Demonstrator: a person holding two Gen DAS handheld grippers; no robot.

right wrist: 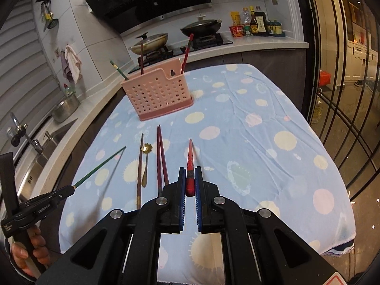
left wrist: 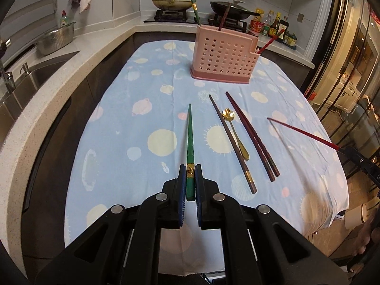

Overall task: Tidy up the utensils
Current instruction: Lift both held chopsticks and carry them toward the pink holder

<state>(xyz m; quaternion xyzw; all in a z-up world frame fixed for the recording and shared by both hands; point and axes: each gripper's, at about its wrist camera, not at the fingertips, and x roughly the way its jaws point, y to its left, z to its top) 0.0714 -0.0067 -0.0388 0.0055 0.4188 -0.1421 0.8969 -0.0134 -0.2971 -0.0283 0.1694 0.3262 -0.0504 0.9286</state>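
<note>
The pink perforated plastic utensil holder [left wrist: 224, 57] looks matt; the pale blue planet-print cloth [left wrist: 123, 128] lies soft and creased; the small gold metal spoon [left wrist: 235, 133] shines glossy

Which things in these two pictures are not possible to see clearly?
- Pink holder inside: both views, its walls hide it.
- Bottle labels: both views, too small.
- Dark chopsticks' near ends: right wrist view, right gripper covers them.
</note>
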